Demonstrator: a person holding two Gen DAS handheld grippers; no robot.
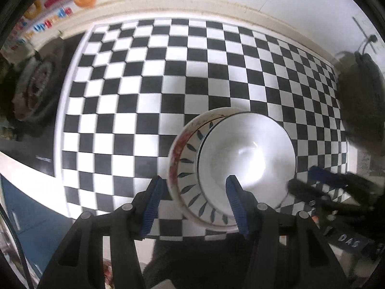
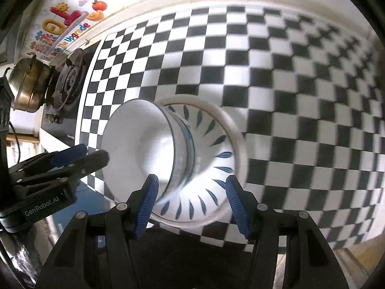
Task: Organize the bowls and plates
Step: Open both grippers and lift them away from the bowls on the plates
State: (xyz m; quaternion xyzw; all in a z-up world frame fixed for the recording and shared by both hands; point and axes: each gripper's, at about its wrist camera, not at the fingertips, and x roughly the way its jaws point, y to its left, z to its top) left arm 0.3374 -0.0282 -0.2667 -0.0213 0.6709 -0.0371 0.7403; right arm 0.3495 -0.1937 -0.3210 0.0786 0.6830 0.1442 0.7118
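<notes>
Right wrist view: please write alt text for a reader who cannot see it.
A plain white bowl sits nested in a larger bowl with blue leaf marks on a black-and-white checkered mat. The right gripper is open above them; the left gripper is at the left.

A black-and-white checkered cloth [image 1: 168, 84] covers the worktop. Beside its left edge sits a gas stove burner [image 2: 69, 82] on a dark glass hob, and a dull metal pot [image 2: 30, 85] stands just beyond the burner. Along the back runs a cream ledge [image 1: 192, 4], with a colourful sticker [image 2: 65, 21] of letters and oranges on the white wall above it.
</notes>
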